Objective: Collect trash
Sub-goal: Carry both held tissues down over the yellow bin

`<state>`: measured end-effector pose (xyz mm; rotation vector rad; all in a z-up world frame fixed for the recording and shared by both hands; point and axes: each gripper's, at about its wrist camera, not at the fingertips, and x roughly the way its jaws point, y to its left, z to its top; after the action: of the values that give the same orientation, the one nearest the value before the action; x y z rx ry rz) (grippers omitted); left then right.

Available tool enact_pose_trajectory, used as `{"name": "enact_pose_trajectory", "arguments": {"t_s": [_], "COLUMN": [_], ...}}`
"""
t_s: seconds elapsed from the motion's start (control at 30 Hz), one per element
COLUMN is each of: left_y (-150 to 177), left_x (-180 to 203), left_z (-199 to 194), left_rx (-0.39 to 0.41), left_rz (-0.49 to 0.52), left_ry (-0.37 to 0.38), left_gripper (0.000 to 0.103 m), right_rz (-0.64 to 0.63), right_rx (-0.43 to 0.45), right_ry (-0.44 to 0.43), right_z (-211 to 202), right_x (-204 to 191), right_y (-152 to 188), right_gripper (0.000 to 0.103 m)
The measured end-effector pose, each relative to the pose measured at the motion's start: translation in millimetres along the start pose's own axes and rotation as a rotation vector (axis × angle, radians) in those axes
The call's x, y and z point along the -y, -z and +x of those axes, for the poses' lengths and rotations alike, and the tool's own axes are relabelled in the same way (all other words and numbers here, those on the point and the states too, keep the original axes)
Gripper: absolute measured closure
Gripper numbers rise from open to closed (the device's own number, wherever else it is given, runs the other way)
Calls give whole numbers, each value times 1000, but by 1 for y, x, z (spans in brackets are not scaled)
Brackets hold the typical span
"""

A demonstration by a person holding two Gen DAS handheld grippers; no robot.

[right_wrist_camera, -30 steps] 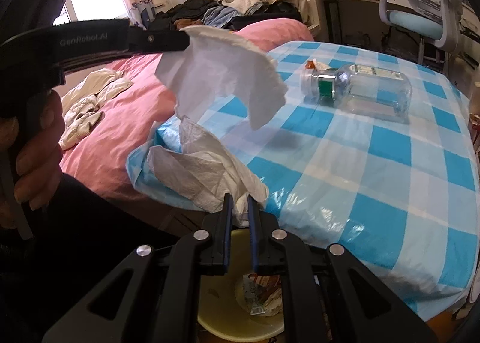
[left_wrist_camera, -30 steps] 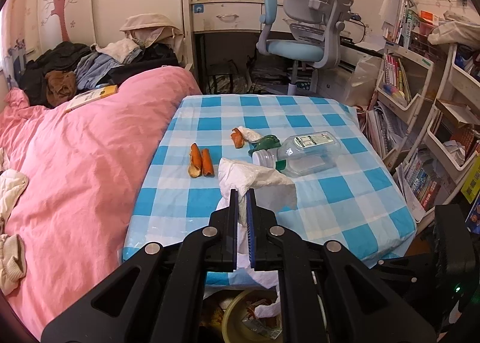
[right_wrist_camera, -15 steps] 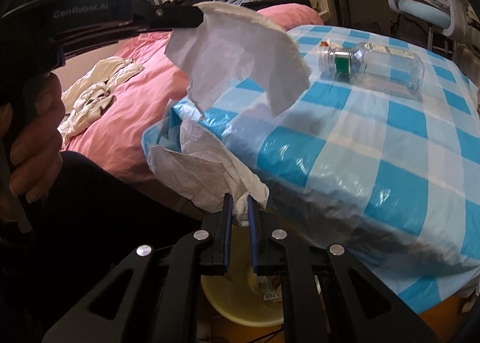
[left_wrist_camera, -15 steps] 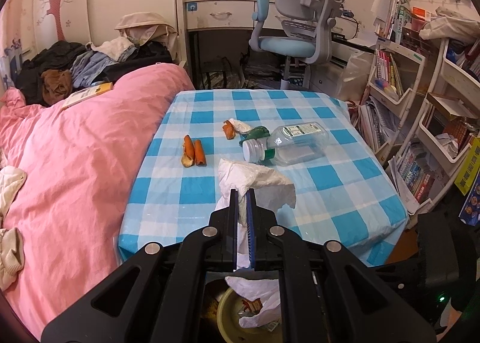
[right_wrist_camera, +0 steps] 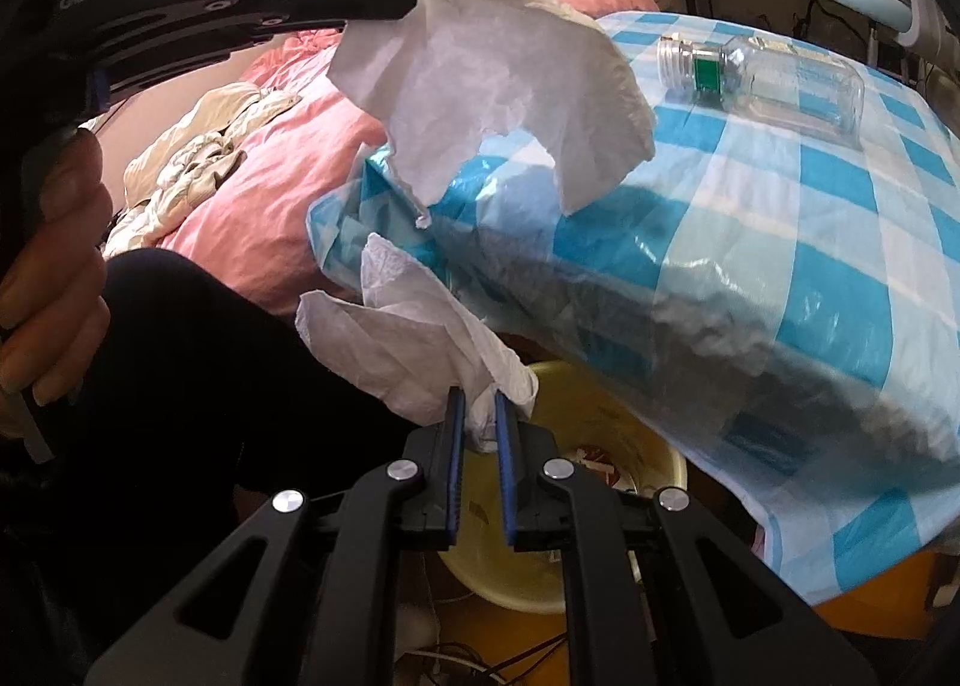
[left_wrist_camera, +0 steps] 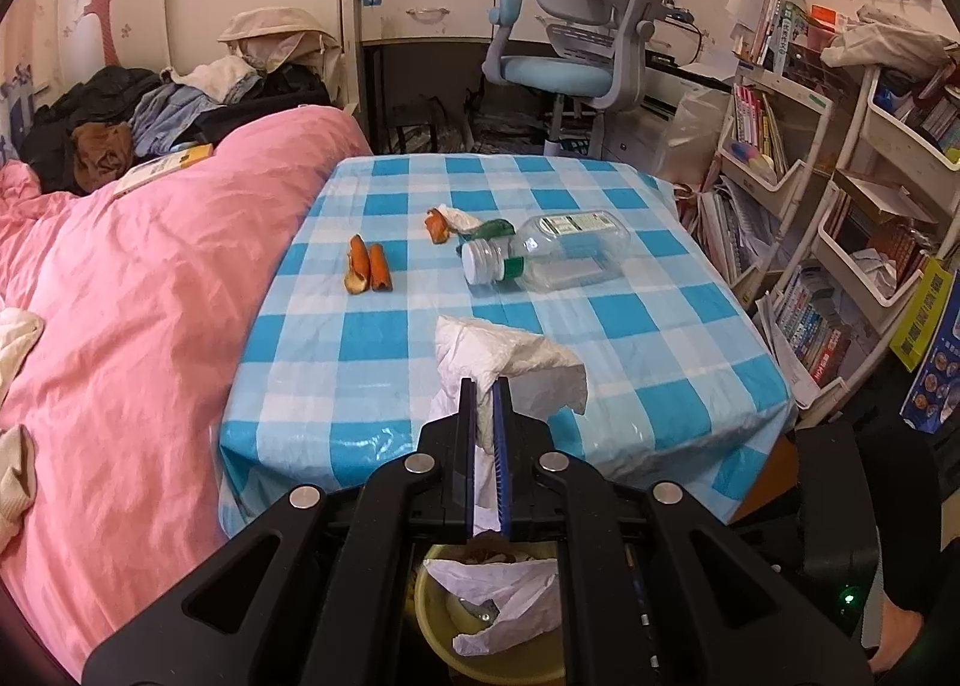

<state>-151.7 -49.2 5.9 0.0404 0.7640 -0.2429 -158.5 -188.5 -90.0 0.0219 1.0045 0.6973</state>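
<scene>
Table (left_wrist_camera: 420, 338) under checked cloth serves as landmark; yellow bin (right_wrist_camera: 600, 416) sits below its near edge. Left gripper (left_wrist_camera: 483, 434) is clamped on a white tissue (left_wrist_camera: 510, 356) above that edge; right gripper (right_wrist_camera: 477, 428) pinches a second tissue (right_wrist_camera: 408, 350) over the bin. Advice: centre each above the bin mouth before releasing. Only the left view shows the peels (left_wrist_camera: 366, 272) beside the bottle (left_wrist_camera: 552, 251).

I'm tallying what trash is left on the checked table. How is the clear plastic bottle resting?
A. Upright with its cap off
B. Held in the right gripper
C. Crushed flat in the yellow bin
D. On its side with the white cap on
D: the bottle lies on its side on the table, white cap on, while each gripper holds only a tissue.
</scene>
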Motion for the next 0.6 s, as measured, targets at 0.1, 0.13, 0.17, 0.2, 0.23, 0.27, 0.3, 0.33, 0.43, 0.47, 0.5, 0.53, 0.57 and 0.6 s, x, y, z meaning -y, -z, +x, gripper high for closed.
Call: {"name": "enact_pose_trajectory", "arguments": {"t_s": [0.1,0.13,0.17,0.2,0.23,0.27,0.3,0.33,0.43,0.47,0.5,0.53,0.57,0.6], "left_y": [5,6,8,9,11,12,14,16,21,23,25,27,28,30], "left_x": [1,1,1,1,2,2,2,3,4,5,5,5,6,6], "left_z": [-3,-3,-5,-6,-7,-7,-8,-8,-10,-10,-11,-12,-12,-13], "left_rx": [-6,-8,-10,-12,-14,-17,-20,-23,-32,-36,-38,-41,-44,-47], "left_rz": [0,0,-1,-1,-1,-1,-1,-1,0,0,-1,-1,-1,-1], "left_ry": [4,5,8,10,12,14,16,17,21,24,26,28,30,32], "left_gripper": [97,97,97,97,97,97,97,97,97,97,97,97,97,97], "right_rz": [4,5,6,8,9,10,10,11,13,14,16,18,19,19], "right_rx": [-12,-14,-17,-19,-22,-25,-29,-32,-40,-41,-43,-46,-48,-50], "right_ry": [-2,-1,-1,-2,-2,-2,-1,-1,1,2,3,4,5,6], "right_z": [1,0,0,-1,-1,-1,-1,-1,-1,-1,0,0,0,0], "right_x": [-2,-2,-3,-3,-3,-3,-4,-4,-5,-5,-5,-5,-5,-5], "right_y": [6,7,8,9,9,10,11,12,15,16,16,16,17,18], "right_gripper": [92,92,92,92,92,92,92,92,92,92,92,92,92,92]}}
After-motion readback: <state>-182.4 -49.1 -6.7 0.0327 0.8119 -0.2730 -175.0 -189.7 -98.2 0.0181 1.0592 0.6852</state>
